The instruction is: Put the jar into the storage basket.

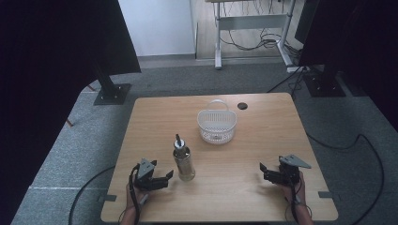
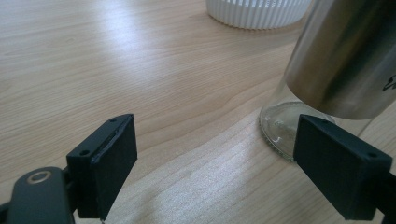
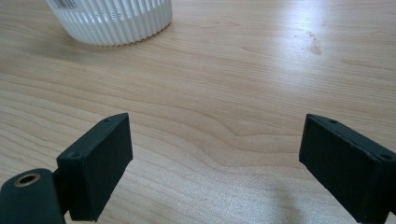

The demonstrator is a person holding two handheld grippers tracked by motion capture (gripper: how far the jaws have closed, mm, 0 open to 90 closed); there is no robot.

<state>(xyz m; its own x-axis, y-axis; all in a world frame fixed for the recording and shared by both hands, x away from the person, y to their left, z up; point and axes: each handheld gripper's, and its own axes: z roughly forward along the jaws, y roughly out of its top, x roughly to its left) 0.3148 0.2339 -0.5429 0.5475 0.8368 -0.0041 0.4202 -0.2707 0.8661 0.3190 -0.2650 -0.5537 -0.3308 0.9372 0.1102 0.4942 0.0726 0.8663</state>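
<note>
The bottle [image 1: 183, 161] is standing upright on the table [image 1: 263, 197], at about 7 o'clock from the white basket [image 1: 217, 125] and well apart from it. The left gripper [image 1: 165, 177] is sitting low just beside the bottle, at its 8 o'clock, with the jaws spread wide and nothing between them. In the left gripper view the bottle [image 2: 345, 60] is looming at 2 o'clock, its clear glass base partly behind the right-hand jaw, so it is lying off the centre line of the gap. The right gripper [image 3: 215, 163] is resting well away toward 4 o'clock from the bottle, jaws likewise wide apart and empty, with bare wood ahead of it and the basket [image 3: 112, 21] at 11 o'clock.

The step in hand is looking like the approach for a grasp on the bottle. To do it well, the left gripper should be swinging toward the bottle until the body is sitting midway between the pads, then closing on the metal sleeve rather than the narrow spout. The bottle is tall and narrow-footed, so a nudge from one jaw could be tipping it; a level, slow advance is the safer course.
</note>
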